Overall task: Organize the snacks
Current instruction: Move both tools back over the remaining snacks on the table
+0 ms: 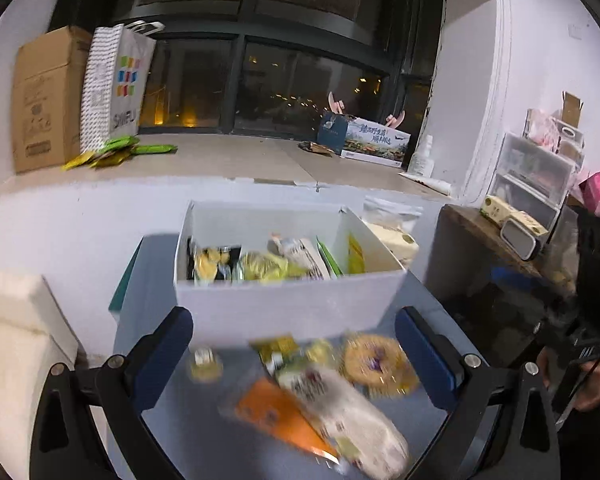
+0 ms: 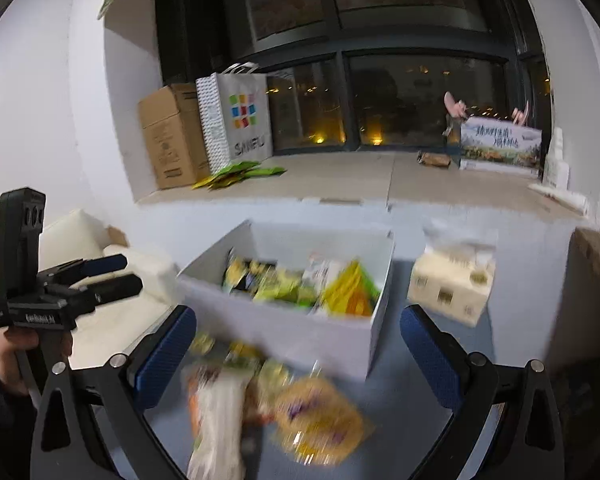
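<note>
A white open box [image 1: 284, 300] [image 2: 340, 340] holds several snack packets. Loose snacks lie on the grey table in front of it: a long white packet [image 1: 352, 416] [image 2: 216, 412], an orange packet [image 1: 276, 412], a round yellow cookie pack [image 1: 376, 364] [image 2: 320, 416] and a small yellow item [image 1: 206, 362]. My left gripper [image 1: 294, 350] is open, empty, above these snacks. My right gripper [image 2: 298, 354] is open and empty above them too. The left gripper also shows in the right wrist view [image 2: 104, 276], at left, its jaws apart.
A tissue pack [image 1: 396, 240] [image 2: 452, 284] lies right of the box. A window ledge [image 1: 236, 160] behind carries a cardboard box [image 1: 44, 100], a paper bag [image 1: 116, 84] and green packets [image 1: 120, 150]. A white cushion [image 1: 12, 344] is at left, a shelf [image 1: 500, 240] at right.
</note>
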`<state>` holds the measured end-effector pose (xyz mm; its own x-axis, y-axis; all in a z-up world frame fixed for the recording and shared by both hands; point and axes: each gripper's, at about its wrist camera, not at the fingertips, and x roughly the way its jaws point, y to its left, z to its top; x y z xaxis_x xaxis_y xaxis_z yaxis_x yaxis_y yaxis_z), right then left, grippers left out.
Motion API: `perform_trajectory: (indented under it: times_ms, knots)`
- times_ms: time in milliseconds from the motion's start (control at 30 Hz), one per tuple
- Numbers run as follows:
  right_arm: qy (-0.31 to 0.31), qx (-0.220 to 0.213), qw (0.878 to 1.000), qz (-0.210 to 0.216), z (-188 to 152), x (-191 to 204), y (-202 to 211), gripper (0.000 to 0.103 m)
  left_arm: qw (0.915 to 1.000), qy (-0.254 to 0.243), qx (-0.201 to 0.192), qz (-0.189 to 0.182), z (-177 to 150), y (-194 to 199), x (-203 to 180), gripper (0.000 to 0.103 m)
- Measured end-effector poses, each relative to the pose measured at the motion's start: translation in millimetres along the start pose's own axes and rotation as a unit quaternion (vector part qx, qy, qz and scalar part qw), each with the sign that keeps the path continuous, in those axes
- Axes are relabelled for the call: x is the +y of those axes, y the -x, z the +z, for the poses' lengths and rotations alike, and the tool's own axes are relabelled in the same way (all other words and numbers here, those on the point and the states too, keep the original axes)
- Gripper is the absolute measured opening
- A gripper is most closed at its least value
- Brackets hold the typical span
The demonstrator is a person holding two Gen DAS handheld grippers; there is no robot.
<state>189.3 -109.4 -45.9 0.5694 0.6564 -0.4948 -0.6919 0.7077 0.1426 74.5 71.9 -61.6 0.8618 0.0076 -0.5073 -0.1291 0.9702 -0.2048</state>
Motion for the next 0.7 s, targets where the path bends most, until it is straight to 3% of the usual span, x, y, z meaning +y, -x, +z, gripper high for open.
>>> perform_trajectory:
  times_ms: [133, 333, 533, 700]
  knots:
    - [-0.005, 0.029, 0.999, 0.031, -48.9, 10.5, 16.0, 0.103, 0.9999, 0.003, 0.004, 0.010, -40.6, 24.7, -6.2, 0.103]
    - [-0.020, 0.058, 0.997, 0.053, -100.1, 20.6, 27.8, 0.103, 0.9998, -0.006, 0.015, 0.012, -68.2, 46.5, -15.6, 0.103]
    - [0.007, 0.066, 0.995, 0.068, -106.1, 30.2, 25.5, 0.103, 0.9998, -0.006, 0.016, 0.014, -69.9, 46.4, -14.8, 0.103]
    - [0.028, 0.089, 0.991, 0.099, -96.5, 42.2, -7.6, 0.103, 0.9997, -0.006, 0.016, 0.017, -70.4, 47.6, -13.2, 0.103]
